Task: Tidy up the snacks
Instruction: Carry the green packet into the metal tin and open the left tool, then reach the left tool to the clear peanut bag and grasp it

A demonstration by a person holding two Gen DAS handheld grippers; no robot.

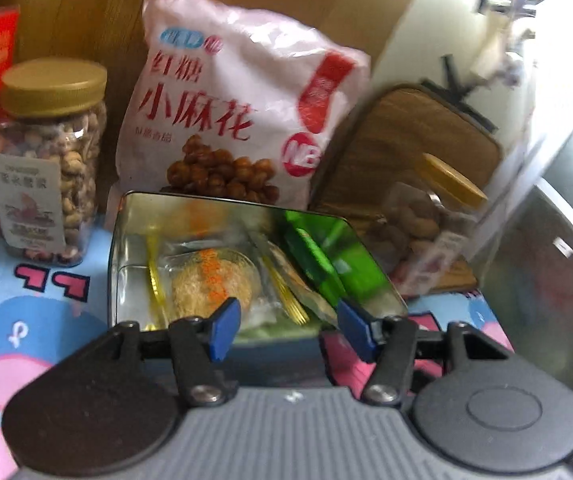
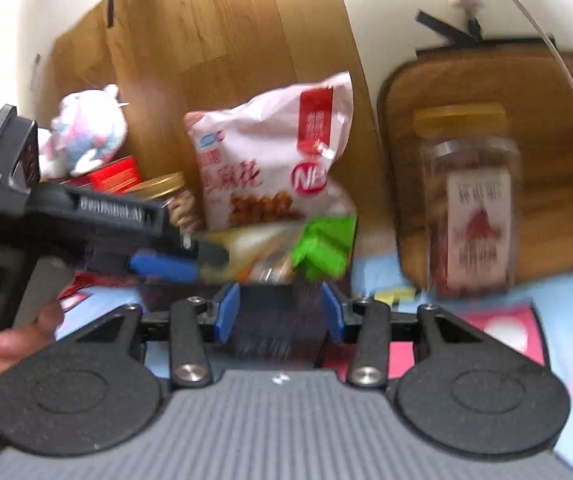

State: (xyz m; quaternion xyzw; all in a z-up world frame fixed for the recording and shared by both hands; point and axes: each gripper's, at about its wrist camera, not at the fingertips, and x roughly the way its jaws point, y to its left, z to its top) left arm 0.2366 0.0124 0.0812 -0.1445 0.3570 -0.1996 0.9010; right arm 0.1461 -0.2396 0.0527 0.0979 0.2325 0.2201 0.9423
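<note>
Snacks sit gathered along the wooden back panel: from the left wrist view, an open metal tin [image 1: 134, 240] holding wrapped pastries [image 1: 210, 276] and a green packet [image 1: 326, 256] stands on the cartoon-print cloth [image 1: 26, 320], just in front of a pink bag of fried dough twists [image 1: 242, 100], with a gold-lidded nut jar [image 1: 52, 156] to its left and a second jar [image 1: 426, 220] to its right, blurred, before a wooden board [image 1: 406, 140]. The left gripper [image 1: 284, 328] hovers at the tin's near edge, its blue pads apart and holding nothing. From the right wrist view, the right gripper [image 2: 280, 312] likewise stands with its pads spread and empty, facing the tin [image 2: 270, 304] head-on; the left gripper [image 2: 166, 266] reaches in from the side over the tin's rim, and the second jar [image 2: 472, 208] stands well off to the right on the board [image 2: 558, 160]. The step looks like steadying or closing up the tin; done well, one gripper should brace a wall squarely while the other works, keeping the tin level so the packets stay inside.
</note>
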